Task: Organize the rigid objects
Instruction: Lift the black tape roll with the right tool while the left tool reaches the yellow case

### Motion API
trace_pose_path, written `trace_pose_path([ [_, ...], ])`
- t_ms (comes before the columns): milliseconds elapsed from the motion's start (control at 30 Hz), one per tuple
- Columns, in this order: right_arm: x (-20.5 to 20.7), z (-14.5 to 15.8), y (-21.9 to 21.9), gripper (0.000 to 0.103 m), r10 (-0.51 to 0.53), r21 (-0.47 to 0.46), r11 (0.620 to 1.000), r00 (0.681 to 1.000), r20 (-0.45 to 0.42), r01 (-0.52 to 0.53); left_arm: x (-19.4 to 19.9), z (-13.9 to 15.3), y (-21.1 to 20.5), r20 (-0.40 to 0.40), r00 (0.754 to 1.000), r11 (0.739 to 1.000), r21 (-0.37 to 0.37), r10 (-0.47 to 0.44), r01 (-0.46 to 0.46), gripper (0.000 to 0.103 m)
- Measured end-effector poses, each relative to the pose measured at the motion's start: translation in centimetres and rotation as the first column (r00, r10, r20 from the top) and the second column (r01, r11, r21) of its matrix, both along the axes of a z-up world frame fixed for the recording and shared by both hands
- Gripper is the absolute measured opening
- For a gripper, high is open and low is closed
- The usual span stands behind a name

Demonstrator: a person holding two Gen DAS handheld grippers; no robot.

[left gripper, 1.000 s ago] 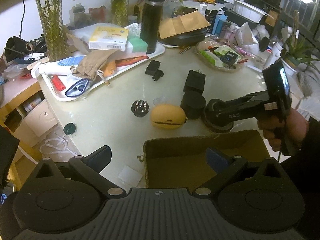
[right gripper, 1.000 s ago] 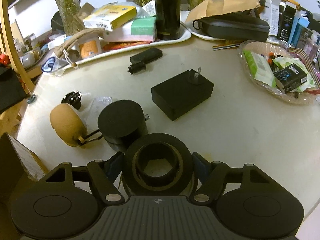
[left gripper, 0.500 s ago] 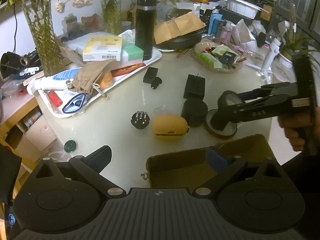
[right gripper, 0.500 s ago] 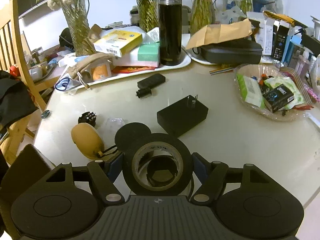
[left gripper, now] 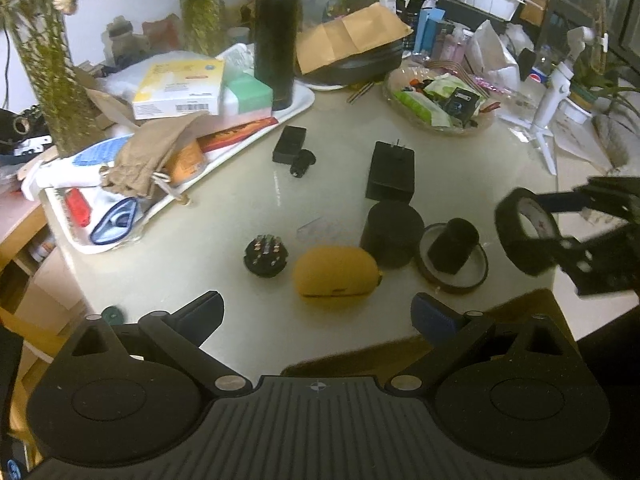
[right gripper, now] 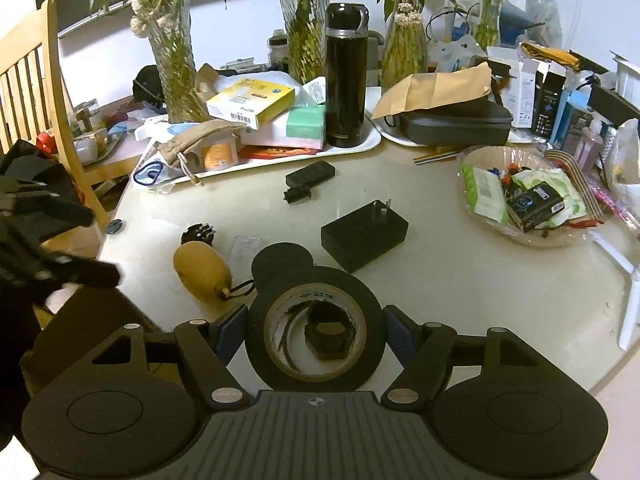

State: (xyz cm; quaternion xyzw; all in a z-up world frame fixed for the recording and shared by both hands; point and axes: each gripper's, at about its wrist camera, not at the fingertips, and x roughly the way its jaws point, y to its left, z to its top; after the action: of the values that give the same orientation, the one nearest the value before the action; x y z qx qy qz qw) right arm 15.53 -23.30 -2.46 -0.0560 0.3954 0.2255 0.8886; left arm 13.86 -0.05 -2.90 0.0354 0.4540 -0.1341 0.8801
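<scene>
My right gripper (right gripper: 316, 330) is shut on a black tape roll (right gripper: 372, 320) and holds it in the air above the table. The left wrist view shows that roll (left gripper: 506, 236) at the right, raised in the right gripper (left gripper: 534, 232). Below it on the table lie a brown tape ring (left gripper: 478, 276) with a small black piece (left gripper: 452, 250) inside, a black cylinder (left gripper: 392, 236), a yellow case (left gripper: 334, 274), a round pinned plug (left gripper: 266, 254) and a black power adapter (left gripper: 392, 172). My left gripper (left gripper: 318, 314) is open and empty, over the rim of a cardboard box (left gripper: 520, 306).
A white tray (left gripper: 304, 100) at the back left carries boxes, a cloth pouch and a tall black flask (left gripper: 276, 36). Glass vases stand behind it. A bowl (right gripper: 472, 208) of packets sits at the right, a wooden chair (right gripper: 48, 92) at the table's left edge.
My right gripper has risen with the black tape roll, uncovering the brown ring and the small black piece. The left gripper has shifted forward, so the cardboard box sits lower in its view.
</scene>
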Motion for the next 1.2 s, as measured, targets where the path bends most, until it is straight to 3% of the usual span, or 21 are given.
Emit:
trace_pose_path([
  [867, -4.0, 1.4, -1.9, 0.075, -0.045, 0.069, 0.997, 0.999, 0.02, 0.043, 8.2, -6.8, -3.3, -0.232, 0.973, 1.0, 0.019, 0.024, -0.02, 0.102],
  [900, -3.9, 1.4, -1.9, 0.075, -0.044, 0.068, 0.997, 0.999, 0.019, 0.043, 8.3, -6.9, -3.3, -0.238, 0.971, 1.0, 0.016, 0.023, -0.019, 0.1],
  [933, -4.0, 1.4, -1.9, 0.075, -0.045, 0.068, 0.997, 0.999, 0.02, 0.043, 8.4, -7.0, -3.3, -0.244, 0.969, 1.0, 0.018, 0.023, -0.019, 0.089],
  [967, -4.0, 1.4, -1.9, 0.075, -0.046, 0.066, 0.997, 0.999, 0.021, 0.044, 8.6, -7.2, -3.4, -0.255, 0.967, 1.0, 0.023, 0.024, -0.019, 0.083],
  [1200, -4.3, 1.3, -2.0, 0.075, -0.045, 0.066, 0.997, 0.999, 0.021, 0.043, 8.7, -7.6, -3.4, -0.275, 0.961, 0.999, 0.009, 0.038, -0.037, 0.077],
])
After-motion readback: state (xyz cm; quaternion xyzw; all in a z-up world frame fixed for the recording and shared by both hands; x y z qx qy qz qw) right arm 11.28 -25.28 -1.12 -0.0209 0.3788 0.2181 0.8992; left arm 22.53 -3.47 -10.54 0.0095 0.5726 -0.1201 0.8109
